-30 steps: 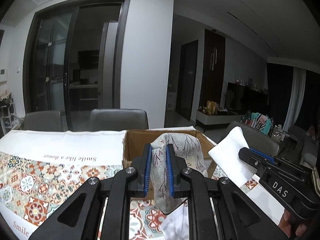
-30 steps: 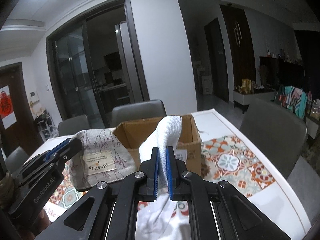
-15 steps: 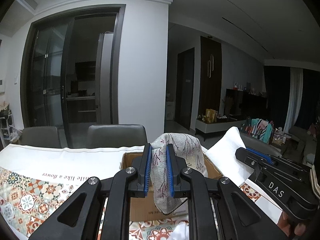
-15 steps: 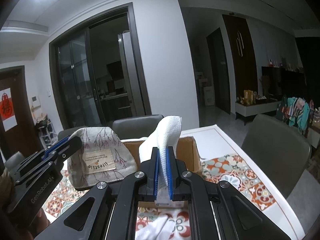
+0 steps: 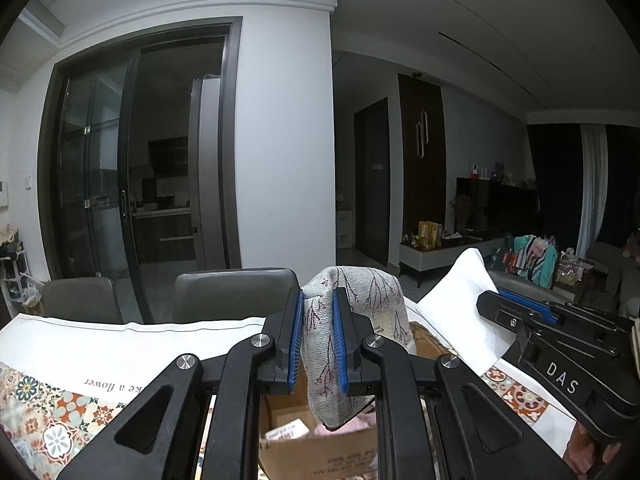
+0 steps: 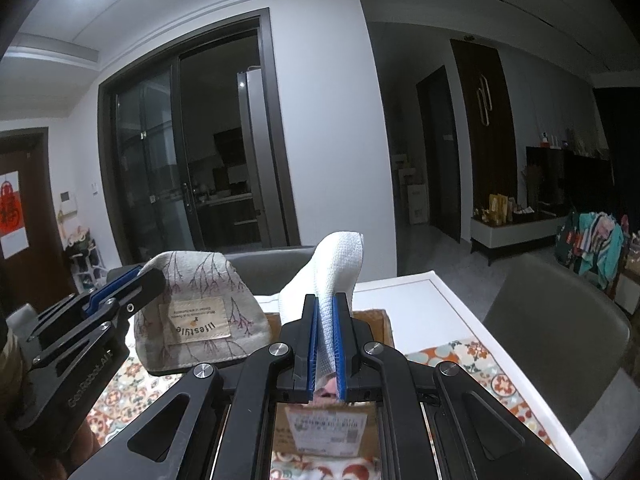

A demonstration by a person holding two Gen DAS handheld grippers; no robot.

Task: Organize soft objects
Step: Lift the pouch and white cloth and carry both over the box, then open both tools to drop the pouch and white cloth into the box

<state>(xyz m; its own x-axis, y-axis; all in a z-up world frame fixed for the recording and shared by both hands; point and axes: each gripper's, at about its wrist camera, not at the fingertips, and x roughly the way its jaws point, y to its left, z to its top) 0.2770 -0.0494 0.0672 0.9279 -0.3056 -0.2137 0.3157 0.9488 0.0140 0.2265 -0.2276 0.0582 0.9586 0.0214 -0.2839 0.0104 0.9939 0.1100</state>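
Note:
My left gripper [image 5: 317, 300] is shut on a grey cloth with a twig print [image 5: 372, 300] and holds it above an open cardboard box [image 5: 320, 452]. The cloth and its "lifestyle" label also show in the right wrist view [image 6: 200, 312]. My right gripper [image 6: 326, 300] is shut on a white cloth [image 6: 336, 264] and holds it over the same box [image 6: 376, 320]. In the left wrist view the white cloth [image 5: 460, 300] hangs from the right gripper [image 5: 504, 300]. Something pink [image 5: 352, 424] lies inside the box.
The box stands on a table with a patterned tile cloth [image 5: 52, 420]. Grey chairs [image 5: 236, 292] stand behind the table and another [image 6: 560, 320] at its right side. Glass sliding doors [image 5: 132, 200] are behind.
Both grippers have risen and moved forward with their cloths, from in front of the box to above its opening. The table sits lower in both views.

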